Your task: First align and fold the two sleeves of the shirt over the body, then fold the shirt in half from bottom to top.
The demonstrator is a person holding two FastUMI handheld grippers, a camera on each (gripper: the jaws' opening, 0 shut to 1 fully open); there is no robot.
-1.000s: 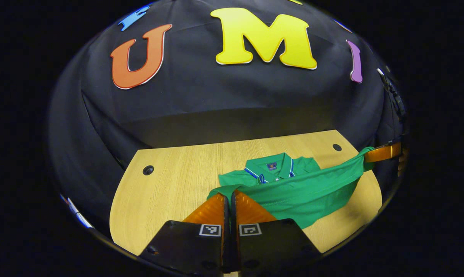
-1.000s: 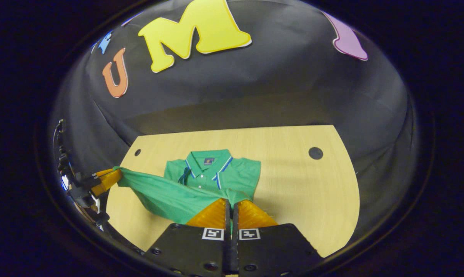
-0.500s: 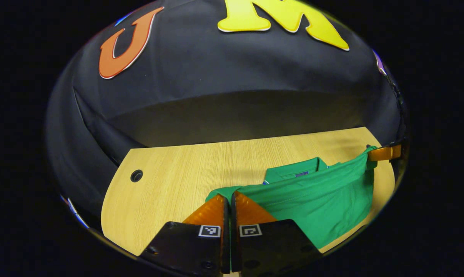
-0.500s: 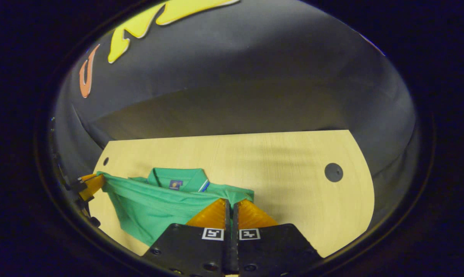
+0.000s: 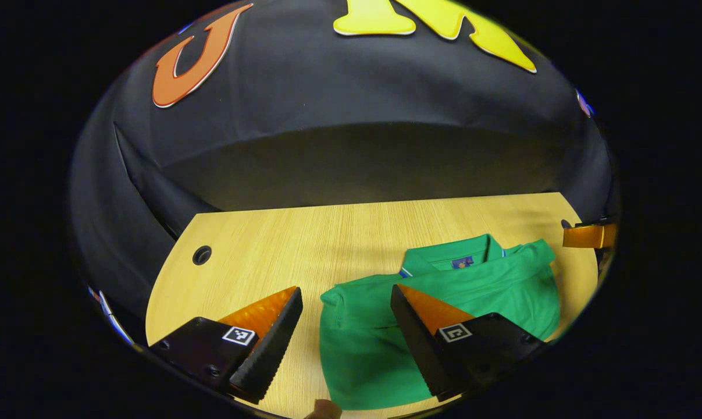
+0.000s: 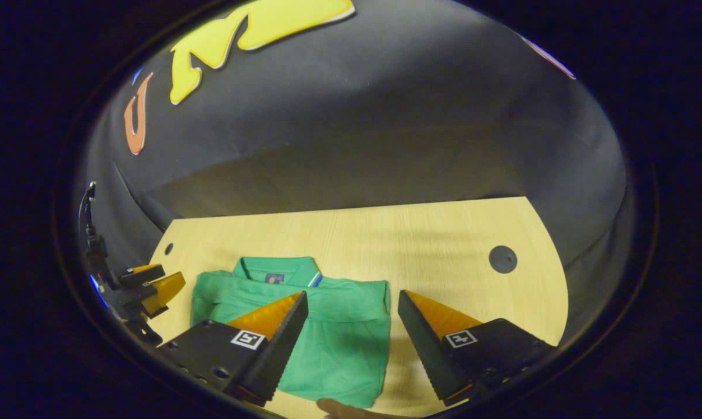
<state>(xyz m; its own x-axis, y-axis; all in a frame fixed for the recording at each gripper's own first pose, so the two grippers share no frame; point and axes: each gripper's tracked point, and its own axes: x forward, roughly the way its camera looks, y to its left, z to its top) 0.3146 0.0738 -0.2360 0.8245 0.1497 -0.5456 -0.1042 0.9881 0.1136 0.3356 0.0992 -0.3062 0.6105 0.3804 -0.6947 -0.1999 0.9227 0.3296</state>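
The green polo shirt (image 5: 444,291) lies folded on the wooden table (image 5: 257,244), its lower half laid up over the body and its collar (image 5: 461,256) showing at the far edge. My left gripper (image 5: 345,290) is open just above the shirt's left corner, holding nothing. In the right gripper view the folded shirt (image 6: 339,326) lies under my right gripper (image 6: 352,294), which is open over its right part with the fingers clear of the cloth. The left gripper (image 6: 153,282) shows at the shirt's left, and the right gripper (image 5: 586,235) at its far right.
The table (image 6: 444,233) has a round cable hole (image 6: 502,259) at the right and another hole (image 5: 201,255) at the left. Bare wood runs behind and beside the shirt. A fingertip (image 5: 321,410) of the holding hand shows at the bottom edge.
Both grippers carried the shirt's hem forward over the body, lowered it near the collar and opened. The cloth has dropped flat onto the shirt.
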